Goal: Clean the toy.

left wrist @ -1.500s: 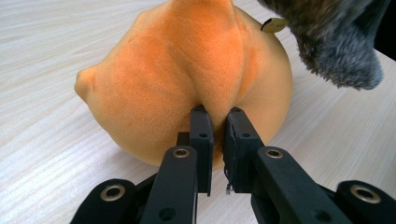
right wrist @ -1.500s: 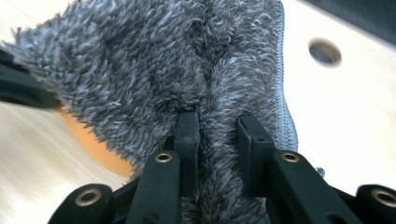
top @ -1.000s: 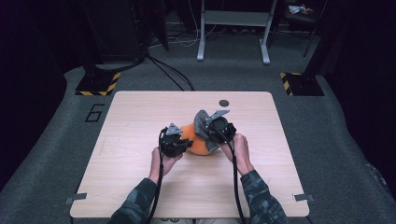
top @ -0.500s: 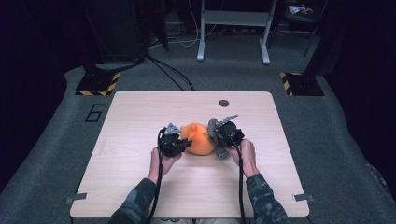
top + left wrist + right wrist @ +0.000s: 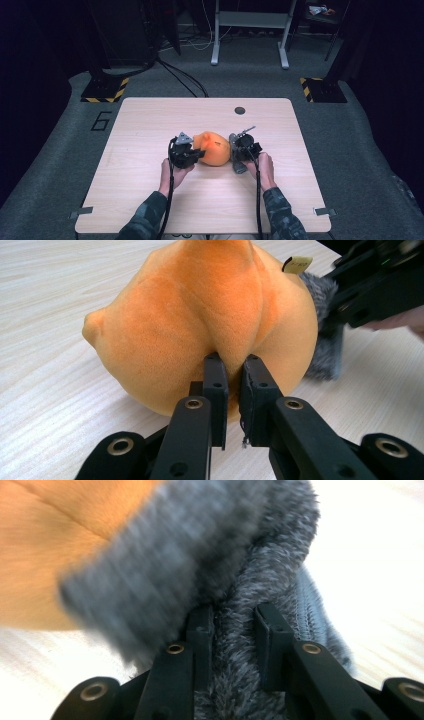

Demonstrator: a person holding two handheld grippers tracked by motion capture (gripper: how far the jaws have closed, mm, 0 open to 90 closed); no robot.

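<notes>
An orange plush toy (image 5: 215, 148) lies on the wooden table (image 5: 150, 125) between both grippers. My left gripper (image 5: 200, 154) is at its left side, and in the left gripper view the jaws (image 5: 231, 362) are shut on a fold of the orange fabric (image 5: 200, 315). My right gripper (image 5: 233, 152) is at the toy's right side, shut on a grey furry piece (image 5: 240, 167). In the right gripper view the grey fur (image 5: 210, 555) is pinched between the jaws (image 5: 235, 615), with the orange body (image 5: 60, 540) at upper left. A small paper tag (image 5: 298, 262) sticks out near the fur.
A dark round grommet (image 5: 240, 110) sits near the table's far edge. Black-and-yellow striped stand bases (image 5: 105, 90) (image 5: 320, 89) and a white frame (image 5: 250, 30) stand on the floor beyond the table.
My right gripper has come down with the grey furry piece from above the toy to table level at its right side. The left gripper has held still on the toy.
</notes>
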